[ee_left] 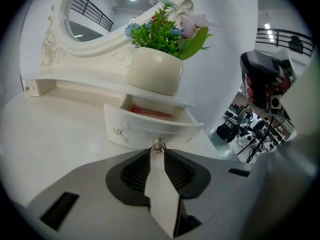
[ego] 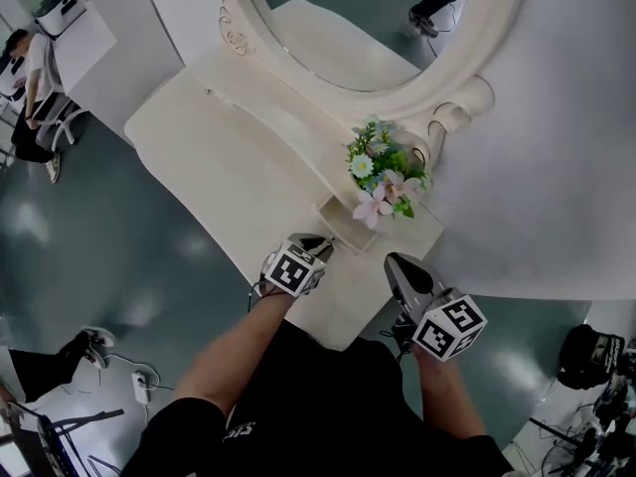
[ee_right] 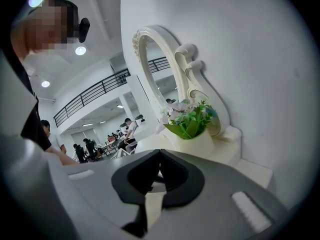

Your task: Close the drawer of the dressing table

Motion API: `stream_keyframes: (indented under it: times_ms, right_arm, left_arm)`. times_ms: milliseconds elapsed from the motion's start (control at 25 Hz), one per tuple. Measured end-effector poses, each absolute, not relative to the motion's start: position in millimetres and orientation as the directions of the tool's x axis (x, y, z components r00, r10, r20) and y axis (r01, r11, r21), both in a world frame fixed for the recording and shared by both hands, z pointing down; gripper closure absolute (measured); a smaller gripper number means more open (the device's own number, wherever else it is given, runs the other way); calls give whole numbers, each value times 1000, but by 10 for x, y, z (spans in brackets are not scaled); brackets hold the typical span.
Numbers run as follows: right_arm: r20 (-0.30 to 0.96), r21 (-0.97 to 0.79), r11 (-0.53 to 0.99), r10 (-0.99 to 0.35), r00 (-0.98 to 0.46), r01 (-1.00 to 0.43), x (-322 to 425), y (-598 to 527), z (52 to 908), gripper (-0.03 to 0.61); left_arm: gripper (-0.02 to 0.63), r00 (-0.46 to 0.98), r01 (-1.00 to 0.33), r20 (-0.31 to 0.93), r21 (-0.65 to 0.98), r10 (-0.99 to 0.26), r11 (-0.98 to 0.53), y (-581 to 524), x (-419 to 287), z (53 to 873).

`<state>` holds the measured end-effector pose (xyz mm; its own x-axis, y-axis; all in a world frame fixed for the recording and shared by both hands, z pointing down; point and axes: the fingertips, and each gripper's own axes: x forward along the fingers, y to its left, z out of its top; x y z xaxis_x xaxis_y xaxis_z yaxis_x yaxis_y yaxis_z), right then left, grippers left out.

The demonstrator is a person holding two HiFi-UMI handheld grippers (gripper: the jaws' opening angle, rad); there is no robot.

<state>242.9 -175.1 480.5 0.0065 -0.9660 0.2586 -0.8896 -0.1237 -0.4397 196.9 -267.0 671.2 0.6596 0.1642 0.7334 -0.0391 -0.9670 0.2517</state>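
Pointing down at the front of the open drawer (ee_left: 145, 128), the left hand-held gripper (ee_left: 158, 152) is showing its jaws a narrow gap apart, and the drawer's little metal knob (ee_left: 158, 145) is sitting right at the tips. Honestly can't tell if the pads are touching it, but they aren't clamping it. In the head view that same gripper (ego: 326, 243) is coming in from the near side, just in front of the drawer. The drawer is sticking out from under a narrow shelf (ee_left: 90, 81) at the right end of the white surface (ee_left: 50, 134), and something flat and red (ee_left: 150, 112) is lying inside it. A cream pot (ee_left: 154, 71) of fake flowers (ee_left: 162, 31) is standing on the shelf directly above the drawer. The right hand-held gripper (ego: 397, 260) is hanging just beside the left one, near the right end of the surface. In its own view the jaw tips (ee_right: 157, 153) are meeting with nothing between them, and it's looking toward the pot and flowers. Behind the shelf, an oval mirror (ego: 348, 28) in a carved white frame is leaning against a white wall (ego: 556, 167). Further out there's a grey-green floor (ego: 119, 237), and a few people (ee_right: 127, 129) are standing around in the background.
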Motion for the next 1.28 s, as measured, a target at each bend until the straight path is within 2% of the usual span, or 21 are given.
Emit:
stream_keyframes:
  times_ms: [360,1280]
  right_arm:
    - [254,-441,-116,-967,0,-890,2474,-1738,4812,569]
    - [261,-477,-161,-965,35,-864,2666,-1454,4972,569]
  left_arm:
    - [526,689,-49,706,270,163,-962,-2688,2123,6578]
    - [526,643,-44,746,258,171,-965,-2731,2517,6693]
